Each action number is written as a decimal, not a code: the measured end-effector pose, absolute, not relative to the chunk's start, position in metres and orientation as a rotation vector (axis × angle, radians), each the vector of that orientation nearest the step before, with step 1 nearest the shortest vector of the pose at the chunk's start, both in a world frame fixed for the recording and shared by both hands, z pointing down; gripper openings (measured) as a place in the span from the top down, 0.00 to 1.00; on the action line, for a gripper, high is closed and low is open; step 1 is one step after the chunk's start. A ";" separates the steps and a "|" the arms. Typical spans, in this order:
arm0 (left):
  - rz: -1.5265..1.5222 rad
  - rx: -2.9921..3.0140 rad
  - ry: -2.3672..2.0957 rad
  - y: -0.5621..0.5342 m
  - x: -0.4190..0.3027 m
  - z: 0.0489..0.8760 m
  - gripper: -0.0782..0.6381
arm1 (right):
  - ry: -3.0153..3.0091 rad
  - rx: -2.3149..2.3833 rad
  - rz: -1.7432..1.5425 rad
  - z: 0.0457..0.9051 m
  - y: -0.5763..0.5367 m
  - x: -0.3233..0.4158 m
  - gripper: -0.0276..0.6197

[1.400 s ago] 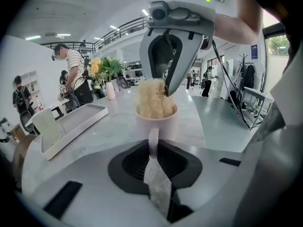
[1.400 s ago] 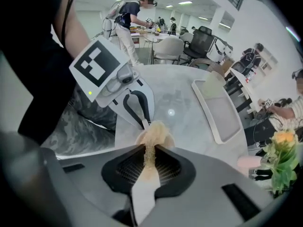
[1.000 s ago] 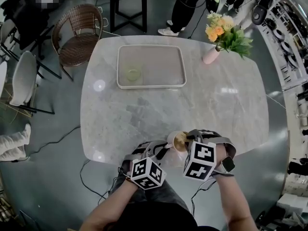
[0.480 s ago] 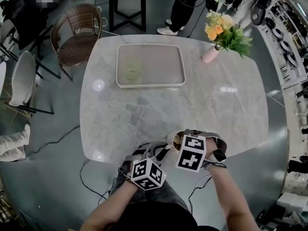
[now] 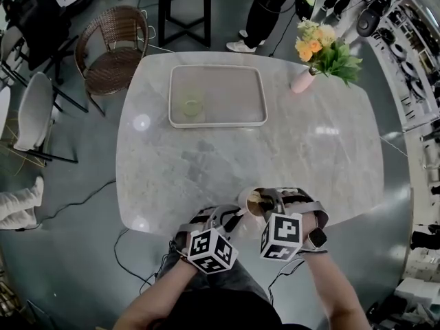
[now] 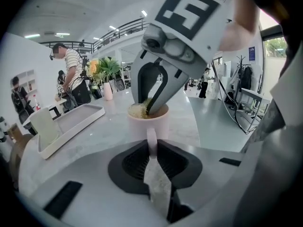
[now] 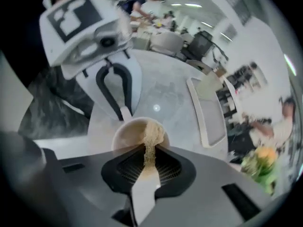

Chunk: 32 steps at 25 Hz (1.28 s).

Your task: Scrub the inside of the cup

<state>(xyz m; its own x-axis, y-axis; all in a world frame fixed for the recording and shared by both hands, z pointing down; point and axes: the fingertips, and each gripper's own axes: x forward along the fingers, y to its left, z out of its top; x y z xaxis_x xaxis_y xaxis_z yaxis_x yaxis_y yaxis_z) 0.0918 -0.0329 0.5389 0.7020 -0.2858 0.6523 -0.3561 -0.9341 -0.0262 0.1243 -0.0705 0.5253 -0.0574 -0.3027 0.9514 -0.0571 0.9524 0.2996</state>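
Head view: one cup (image 5: 246, 199), one scrubber (image 7: 151, 137), one tray (image 5: 172, 95), one vase (image 5: 301, 80)

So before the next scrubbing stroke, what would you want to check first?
1. Left gripper clamped on the cup's handle: ok, the handle sits between closed jaws.
2. Cup upright on the table: ok.
3. Right gripper gripping the sponge: ok, jaws are shut on it.
4. Sponge inside the cup: ok, it reaches in past the rim.
5. Sponge touching the cup's bottom: cannot tell, the bottom is hidden.
6. Tray out of the way: ok, it lies far across the table.
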 end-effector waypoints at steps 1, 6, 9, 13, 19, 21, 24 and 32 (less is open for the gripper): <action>1.051 2.806 -0.526 -0.032 0.092 0.538 0.81 | -1.560 0.241 -0.286 0.527 -0.071 0.125 0.86; 1.053 2.806 -0.521 -0.027 0.093 0.538 0.81 | -1.537 0.144 -0.033 0.541 -0.060 0.122 0.86; 1.060 2.802 -0.524 -0.029 0.094 0.539 0.81 | -1.617 0.122 0.196 0.539 -0.055 0.116 0.86; 1.083 2.798 -0.531 -0.030 0.091 0.540 0.81 | -1.733 0.125 0.424 0.533 -0.045 0.109 0.86; 1.095 2.796 -0.539 -0.034 0.086 0.540 0.81 | -1.885 0.286 0.434 0.516 -0.055 0.105 0.86; 1.083 2.799 -0.538 -0.034 0.086 0.539 0.81 | -1.906 0.350 0.329 0.506 -0.064 0.106 0.86; 1.063 2.805 -0.530 -0.033 0.088 0.535 0.81 | -1.835 0.442 0.104 0.492 -0.080 0.116 0.86; 1.070 2.829 -0.531 -0.031 0.090 0.531 0.81 | -1.502 0.349 -0.315 0.486 -0.076 0.127 0.86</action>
<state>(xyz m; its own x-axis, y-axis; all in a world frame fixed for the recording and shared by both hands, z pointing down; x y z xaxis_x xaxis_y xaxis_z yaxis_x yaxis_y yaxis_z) 0.0899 -0.0312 0.5314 0.6975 -0.2937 0.6536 -0.3430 -0.9377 -0.0553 0.1270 -0.0757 0.4859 0.0467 -0.4120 0.9100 -0.0121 0.9107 0.4130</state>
